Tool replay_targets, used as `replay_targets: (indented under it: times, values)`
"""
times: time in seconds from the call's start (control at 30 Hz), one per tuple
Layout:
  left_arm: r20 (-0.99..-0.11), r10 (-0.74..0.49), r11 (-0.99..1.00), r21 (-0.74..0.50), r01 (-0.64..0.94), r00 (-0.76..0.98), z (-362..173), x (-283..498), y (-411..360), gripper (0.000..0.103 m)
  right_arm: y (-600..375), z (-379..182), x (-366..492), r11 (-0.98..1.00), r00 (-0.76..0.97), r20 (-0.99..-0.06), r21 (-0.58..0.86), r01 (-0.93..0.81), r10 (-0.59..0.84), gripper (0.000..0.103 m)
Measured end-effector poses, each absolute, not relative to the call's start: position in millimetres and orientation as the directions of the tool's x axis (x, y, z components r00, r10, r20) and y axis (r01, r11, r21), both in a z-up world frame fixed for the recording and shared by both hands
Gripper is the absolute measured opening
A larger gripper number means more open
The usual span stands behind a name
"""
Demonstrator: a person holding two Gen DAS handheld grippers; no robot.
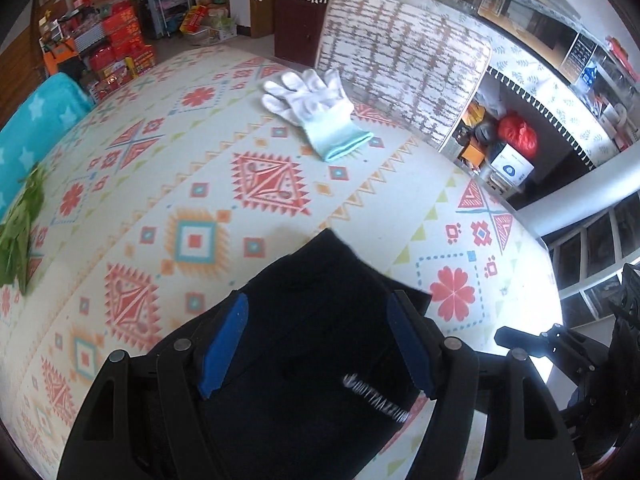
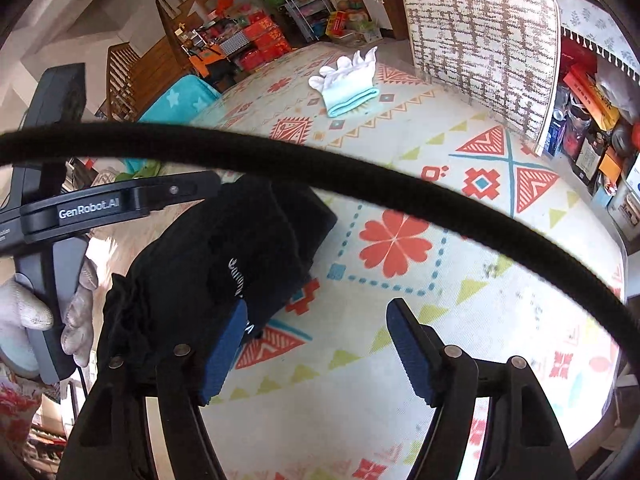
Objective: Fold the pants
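1. Task item: the black fabric pants with white lettering [image 1: 304, 344] lie bunched in a compact heap on the round table with the patterned cream cloth [image 1: 168, 184], near its close edge.
2. Left gripper [image 1: 318, 344]: blue-padded jaws spread, poised over the pants. The fabric shows between the pads, but no pad visibly presses on it; it is judged not to be gripped.
3. Right gripper [image 2: 318, 350]: jaws spread with only tablecloth between them. The left pad sits at the edge of the pants; whether it touches cannot be told.
4. Hazard, uneven fold: the heap shows no clear leg or waistband edge. Closing on a random bunch would likely lift several layers at once and leave the fold crooked.
5. Hazard, snag: a thick black cable [image 2: 360, 176] arcs across the right wrist view. It could catch on a gripper or drag fabric during a sweep.
6. Hazard, drop: the pants sit close to the table edge, so a pull toward the person could slide them off.
7. Hazard, clutter: a white knit glove with a pale teal cuff [image 1: 316, 112] lies well apart on the far side; a long spreading move could reach it.
8. Containers: none on the table. Boxes and shelves in the background hold assorted goods, too small to identify.
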State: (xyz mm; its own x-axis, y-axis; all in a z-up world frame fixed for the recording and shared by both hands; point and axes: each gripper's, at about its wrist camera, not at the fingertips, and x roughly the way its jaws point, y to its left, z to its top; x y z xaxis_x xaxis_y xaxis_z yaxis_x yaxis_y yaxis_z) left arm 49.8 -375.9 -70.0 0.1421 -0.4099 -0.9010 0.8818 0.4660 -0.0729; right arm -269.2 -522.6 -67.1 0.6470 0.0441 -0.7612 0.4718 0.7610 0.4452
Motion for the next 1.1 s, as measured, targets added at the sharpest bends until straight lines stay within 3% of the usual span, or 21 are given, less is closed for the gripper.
replay_targets:
  times: [0.3,0.67,0.9,1.1]
  values:
    - [-0.916,-0.374,0.453,-0.044,0.891,0.145,-82.9,48.6,-410.6,0.071,-545.9,-74.9,-257.6,0.765,0.658,-0.749,0.468,0.443,0.077,0.079]
    - [-0.917,-0.398,0.51,-0.199,0.837,0.024,-99.8,92.2,-420.5,0.071,-558.3,-89.0,-237.8,0.761,0.671,-0.729,0.509,0.403,0.133,0.081]
    - [-0.921,-0.389,0.502,-0.242,0.83,-0.033,-113.9,91.7,-424.2,0.071,-550.5,-92.6,-221.9,0.752,0.682,-0.708,0.547,0.367,0.183,0.081]
    - [-0.932,-0.361,0.46,-0.203,0.864,-0.027,-119.7,80.6,-427.9,0.073,-543.2,-95.1,-210.9,0.755,0.686,-0.698,0.56,0.342,0.206,0.081]
